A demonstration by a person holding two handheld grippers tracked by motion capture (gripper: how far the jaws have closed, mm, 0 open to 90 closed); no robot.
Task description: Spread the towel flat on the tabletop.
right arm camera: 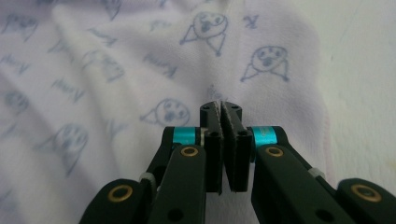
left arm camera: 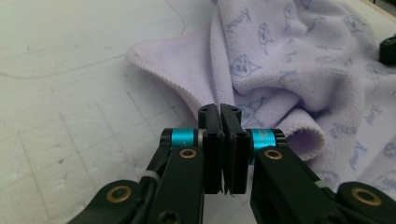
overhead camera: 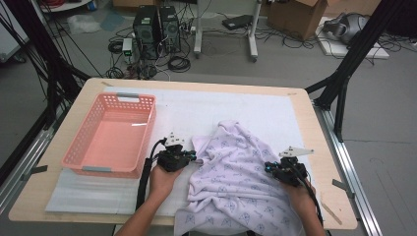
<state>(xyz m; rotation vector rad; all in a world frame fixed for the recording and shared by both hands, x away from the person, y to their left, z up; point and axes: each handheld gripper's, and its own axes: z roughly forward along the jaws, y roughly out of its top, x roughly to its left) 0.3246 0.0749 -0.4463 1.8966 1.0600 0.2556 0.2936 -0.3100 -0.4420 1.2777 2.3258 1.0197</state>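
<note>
A pale lilac towel (overhead camera: 236, 172) printed with small blue faces lies crumpled on the white mat, its near end hanging over the table's front edge. My left gripper (overhead camera: 193, 157) sits at the towel's left edge. In the left gripper view its jaws (left arm camera: 219, 109) are shut, with the hemmed towel (left arm camera: 289, 70) edge running into their tips. My right gripper (overhead camera: 268, 168) rests on the towel's right side. In the right gripper view its jaws (right arm camera: 220, 106) are shut, a thin sliver of towel (right arm camera: 116, 70) fabric pinched at the tips.
A pink plastic basket (overhead camera: 147, 132) stands on the left of the white foam mat (overhead camera: 221, 105), close to my left gripper. The wooden table (overhead camera: 314, 128) ends just right of the mat. Black frame posts rise at both sides; computers and cables lie on the floor beyond.
</note>
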